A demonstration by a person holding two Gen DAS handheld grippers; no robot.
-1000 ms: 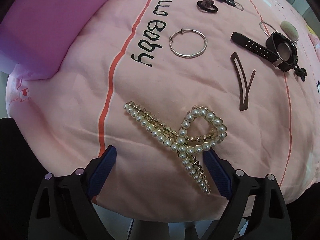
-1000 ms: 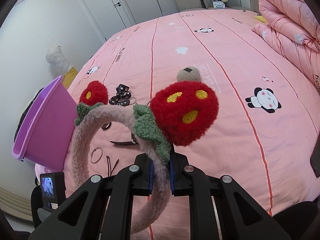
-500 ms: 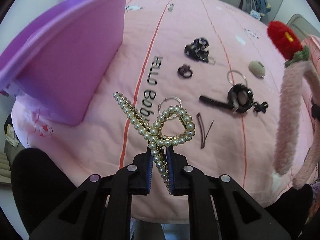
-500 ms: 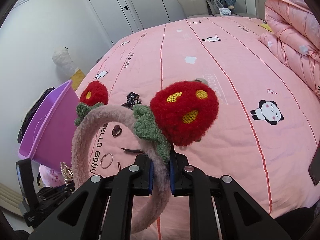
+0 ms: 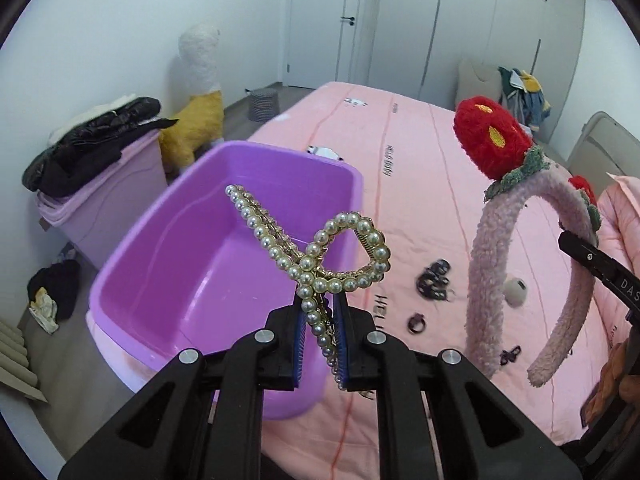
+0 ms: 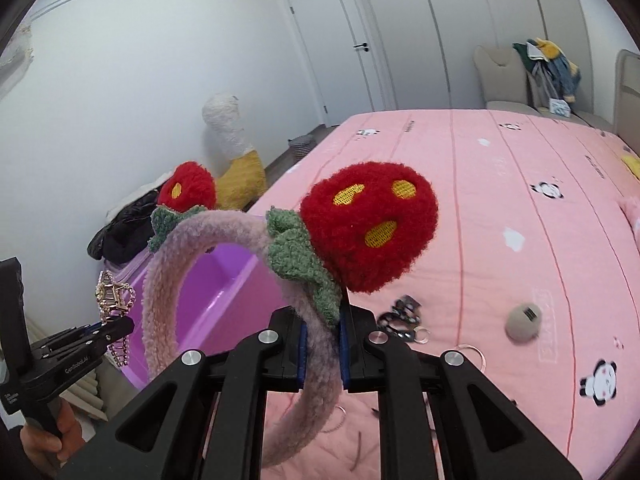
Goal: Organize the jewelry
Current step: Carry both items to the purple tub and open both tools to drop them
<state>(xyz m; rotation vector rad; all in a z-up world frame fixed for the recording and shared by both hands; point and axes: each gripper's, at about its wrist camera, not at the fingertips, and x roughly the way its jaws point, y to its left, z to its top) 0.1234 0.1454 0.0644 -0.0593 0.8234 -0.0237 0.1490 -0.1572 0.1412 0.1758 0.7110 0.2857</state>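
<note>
My left gripper point(image 5: 320, 344) is shut on a pearl bow hair clip point(image 5: 316, 256), held in the air over the near rim of an open purple tub point(image 5: 200, 272) that stands on the pink bed. My right gripper point(image 6: 320, 354) is shut on a fluffy pink headband point(image 6: 160, 312) with two red strawberry pompoms point(image 6: 368, 232). In the left wrist view that headband point(image 5: 492, 280) hangs to the right of the clip. The right wrist view shows the left gripper point(image 6: 100, 332) with the clip point(image 6: 112, 300) at the tub's point(image 6: 216, 292) left side.
Small dark hair ties point(image 5: 434, 280), a ring-shaped tie point(image 5: 416, 322), a grey puff point(image 6: 524, 318) and thin hoops point(image 6: 472, 354) lie on the pink quilt point(image 6: 520, 184). A lidded lilac bin point(image 5: 116, 196) with black clothes and a plush toy point(image 5: 200, 92) stand on the floor at left.
The left gripper closed on the pearl clip, lifted it off the quilt and brought it over the purple tub. The right gripper carried the headband up and toward the tub.
</note>
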